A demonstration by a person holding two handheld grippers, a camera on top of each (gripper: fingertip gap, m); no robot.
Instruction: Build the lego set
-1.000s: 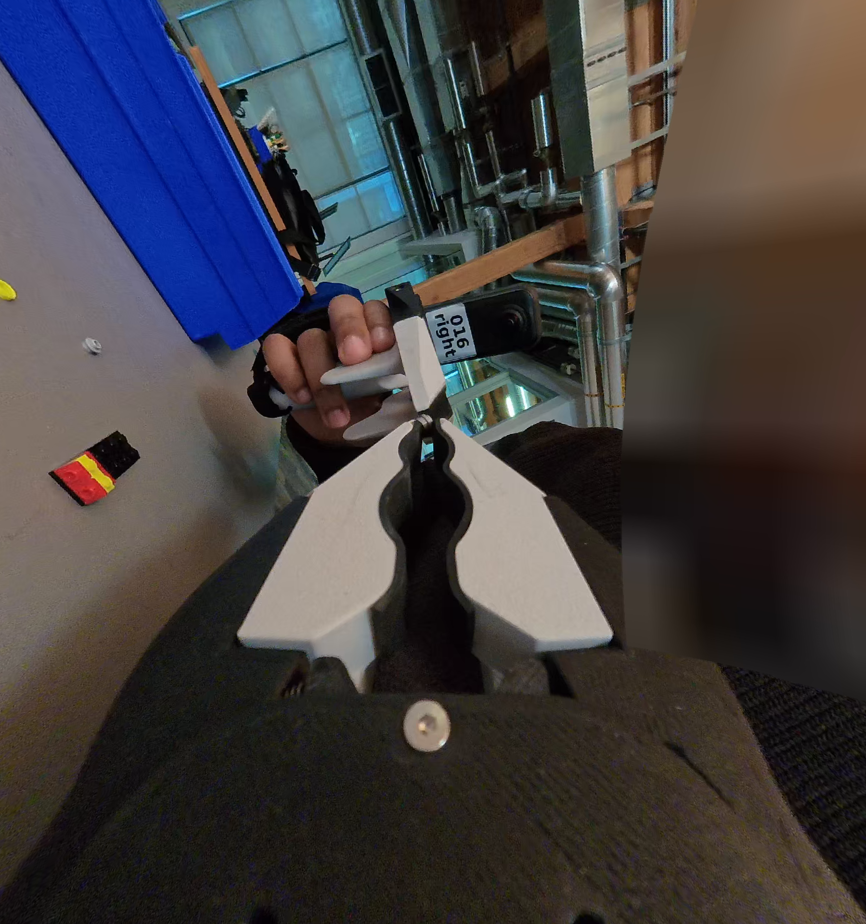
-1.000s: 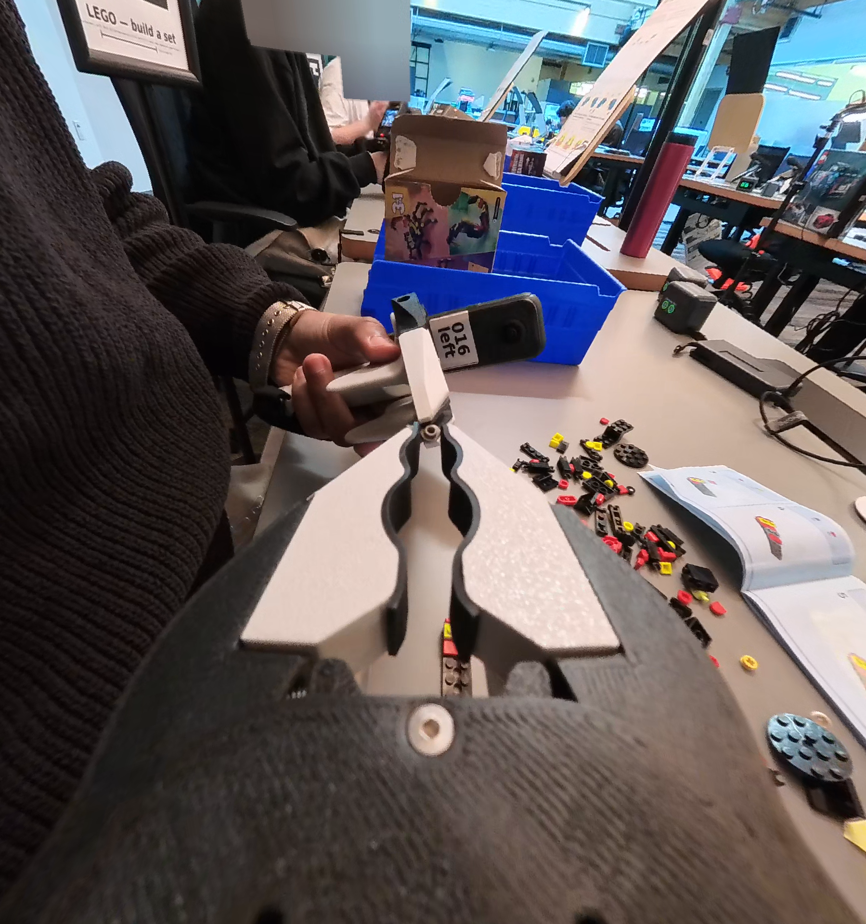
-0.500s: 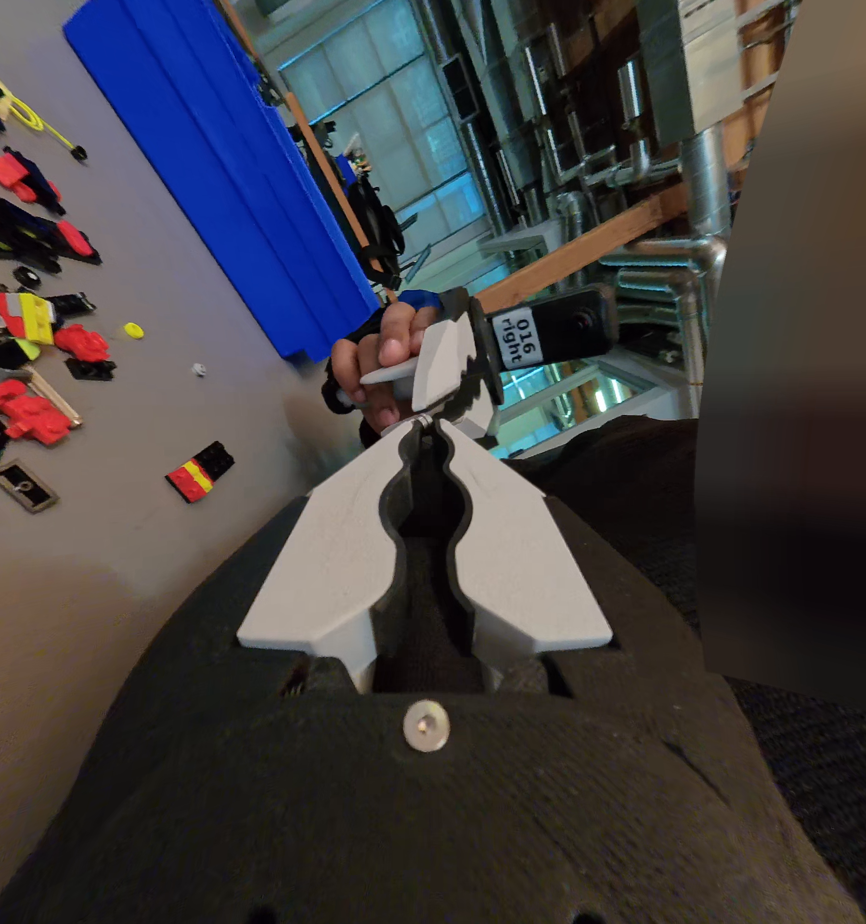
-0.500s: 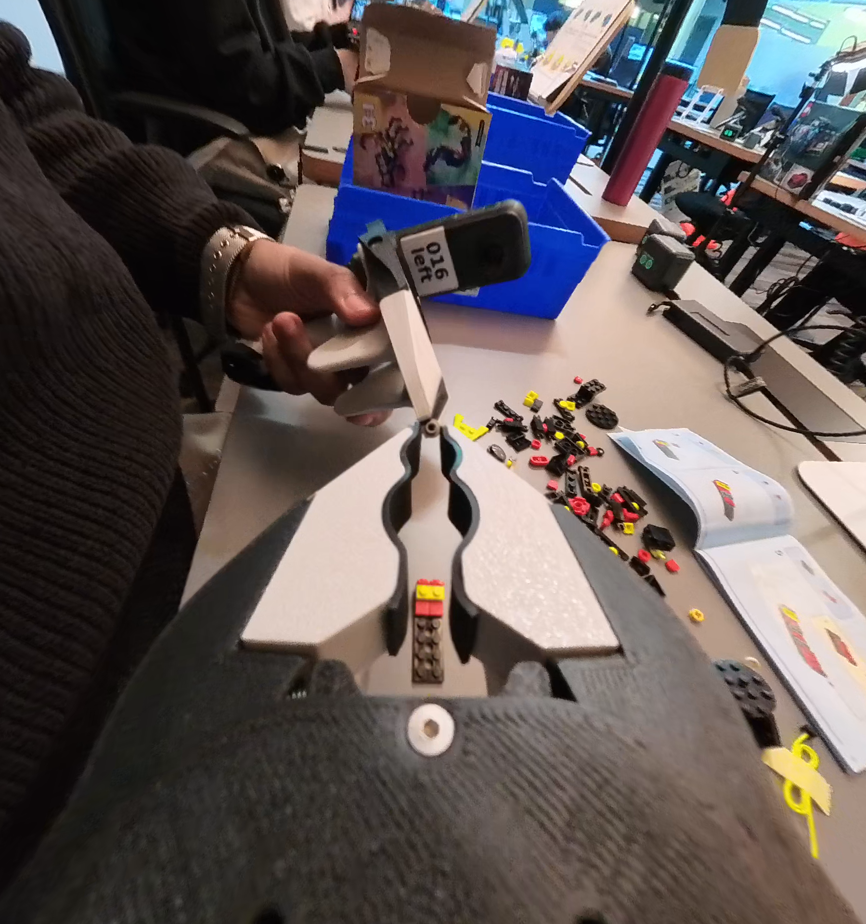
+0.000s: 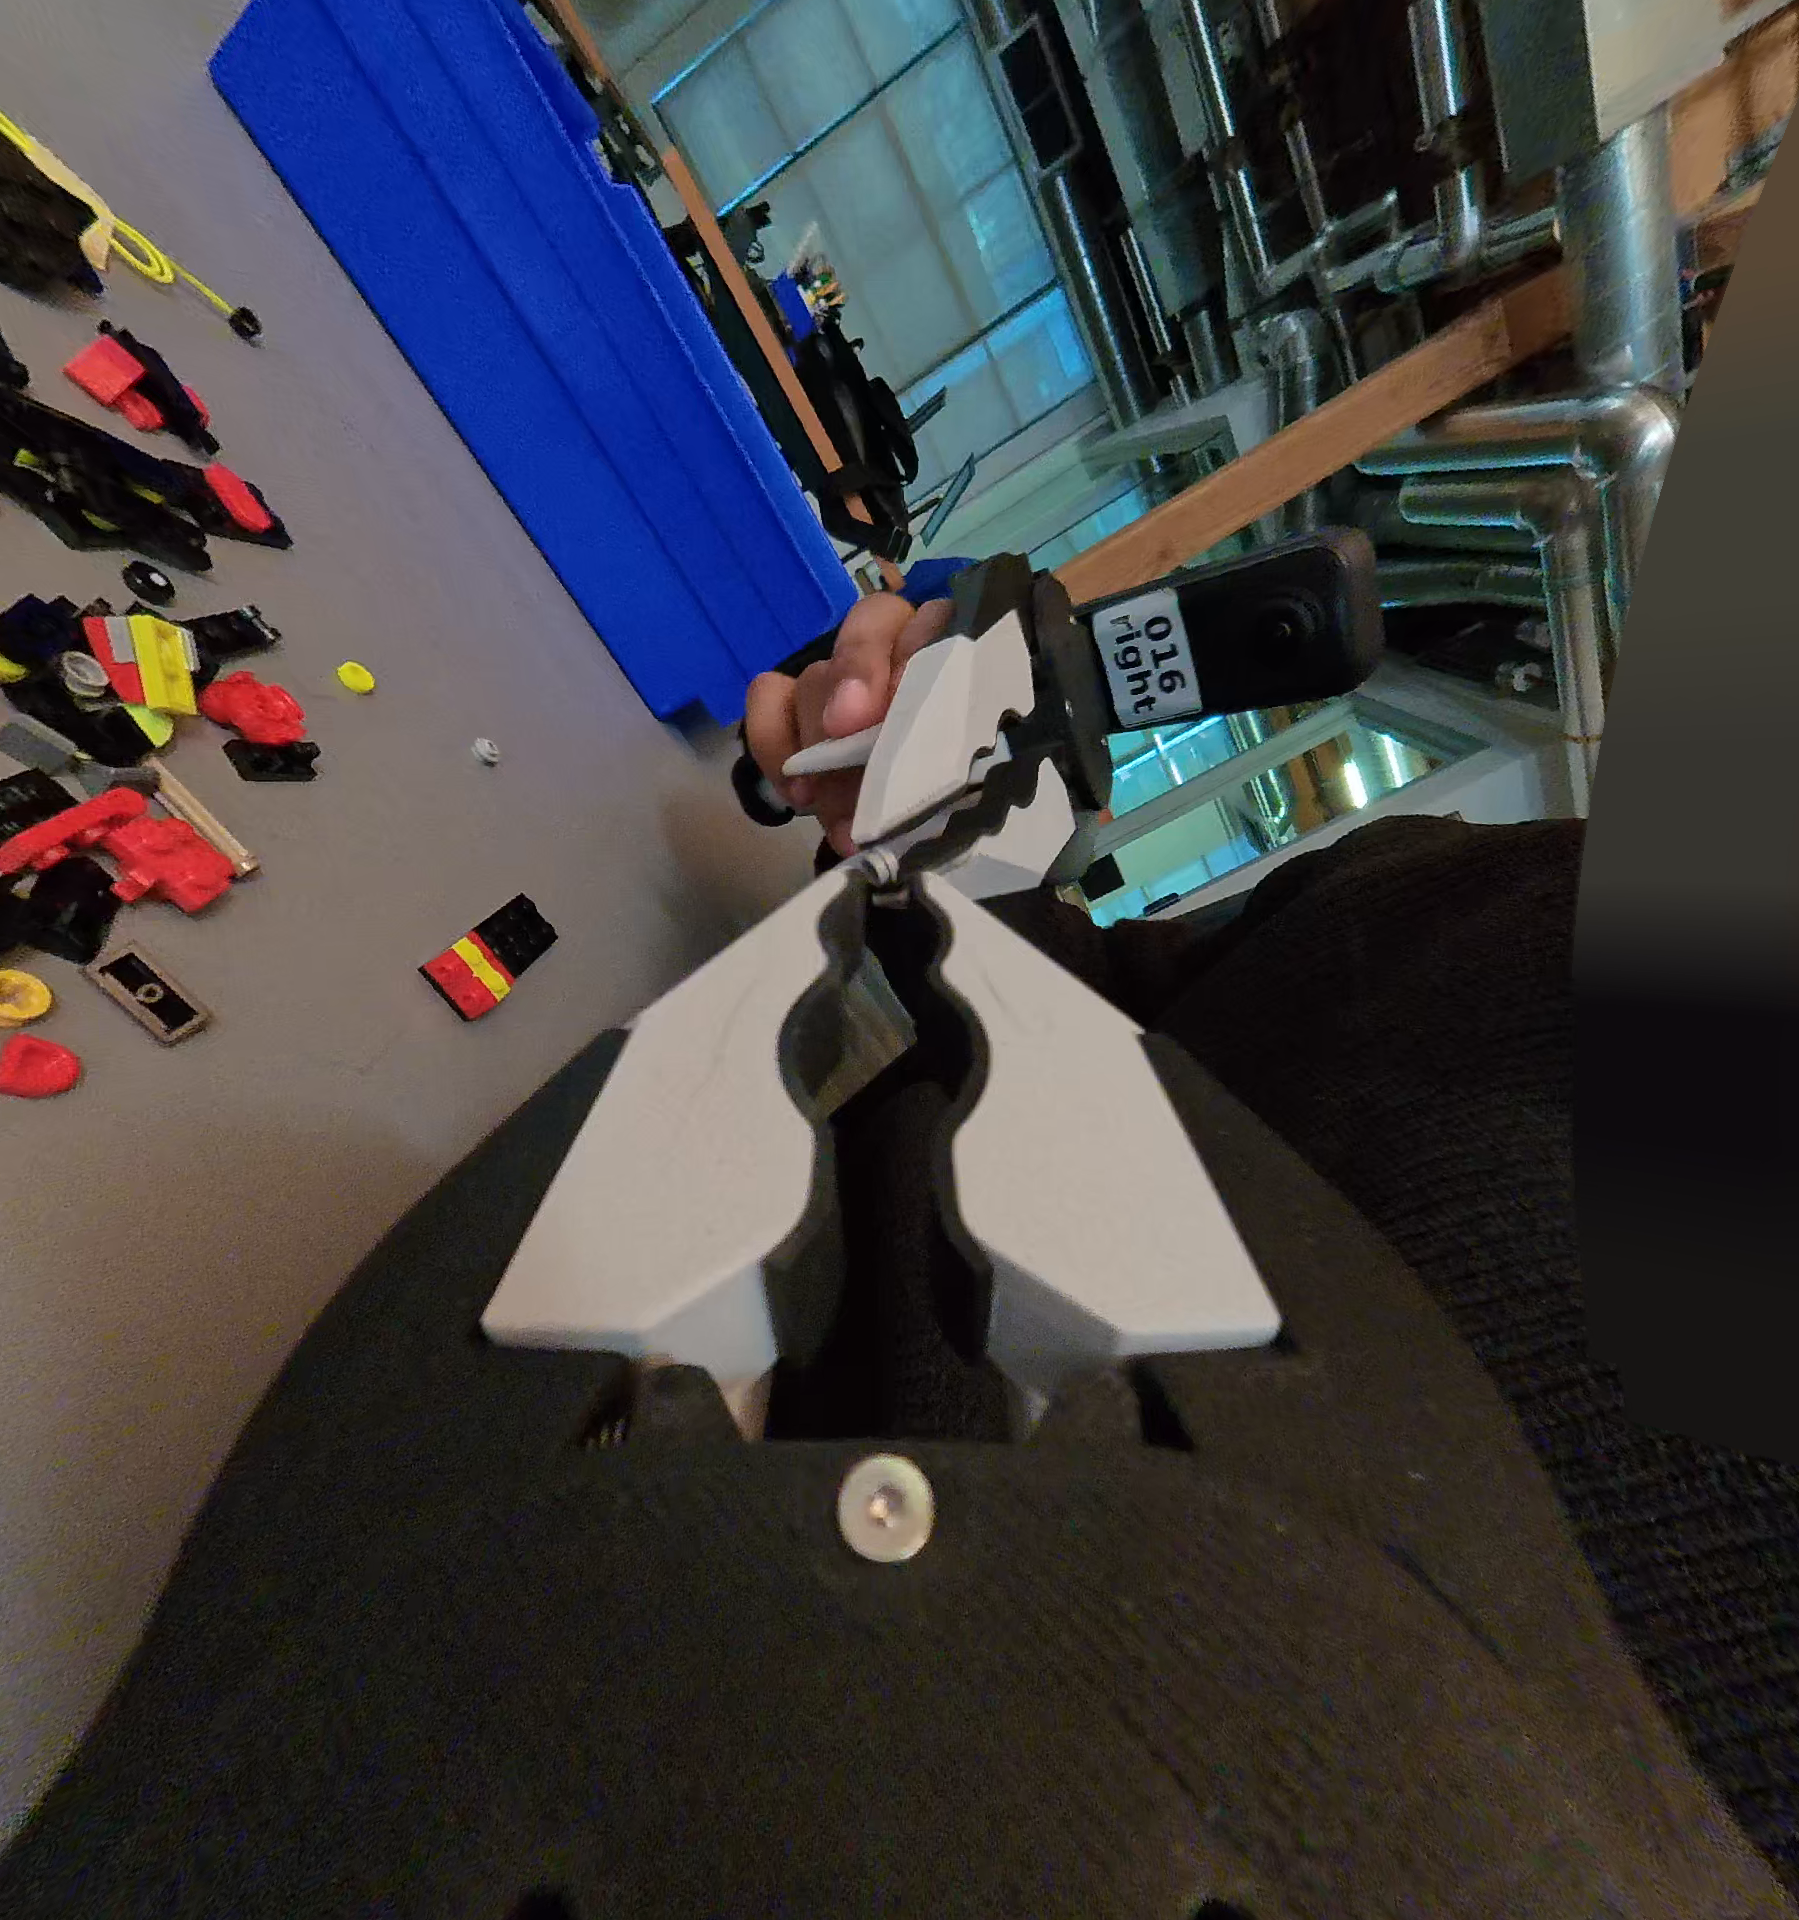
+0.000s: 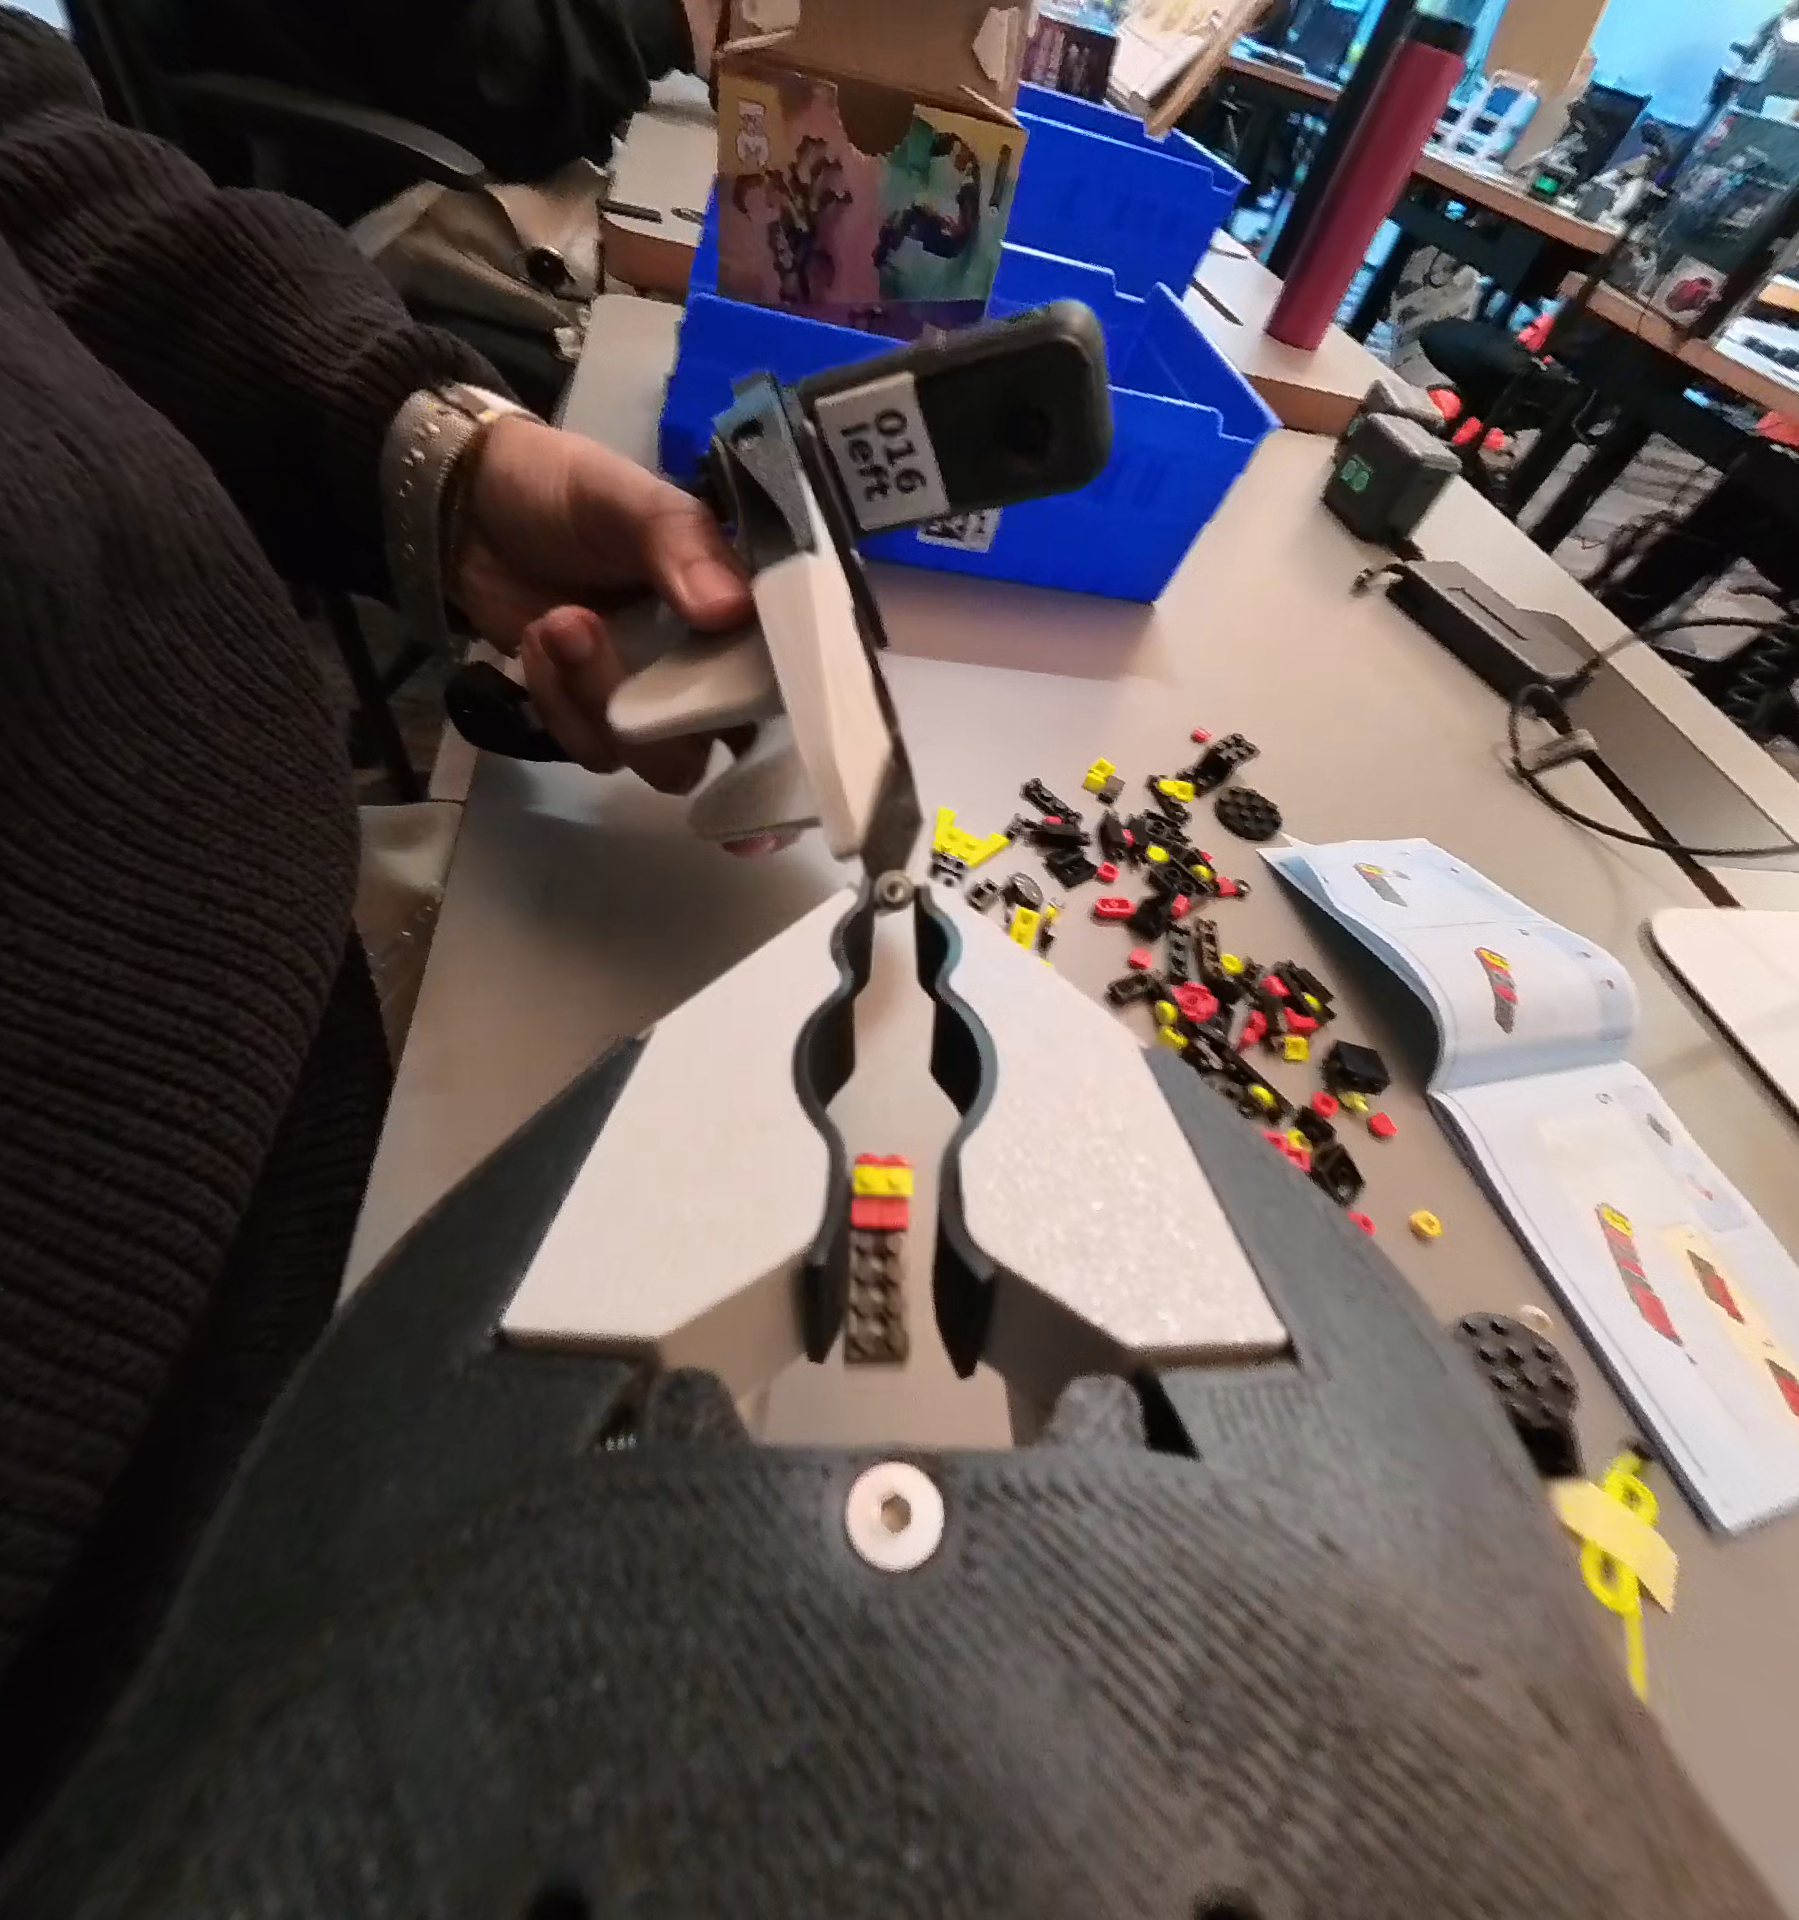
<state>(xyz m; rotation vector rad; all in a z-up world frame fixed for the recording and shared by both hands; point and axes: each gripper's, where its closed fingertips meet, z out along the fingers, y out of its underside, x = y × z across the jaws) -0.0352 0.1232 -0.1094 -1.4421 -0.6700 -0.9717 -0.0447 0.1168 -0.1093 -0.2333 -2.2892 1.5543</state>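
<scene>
My left gripper (image 5: 879, 881) and right gripper (image 6: 890, 899) are both shut and meet tip to tip above the grey table (image 6: 1134, 665). A small grey round piece (image 6: 893, 891) sits pinched where the tips meet; it also shows in the left wrist view (image 5: 880, 867). In the right wrist view the left gripper comes down steeply from above. A small black, red and yellow brick assembly (image 5: 488, 956) lies on the table below, and shows through the right finger gap (image 6: 879, 1247).
Several loose black, red and yellow pieces (image 6: 1186, 956) lie scattered, also in the left wrist view (image 5: 95, 727). An open instruction booklet (image 6: 1601, 1143) lies to the right. A blue bin (image 6: 1082, 416) with a cardboard box (image 6: 864, 208) stands behind. A black round plate (image 6: 1513, 1371) and yellow tag (image 6: 1612, 1558) lie near. The tips of both grippers are at nearly the same place.
Both grippers stayed shut and joined at the tips. The pair swung over the table, bringing more loose pieces into view. The left gripper tilted from level to steeply downward.
</scene>
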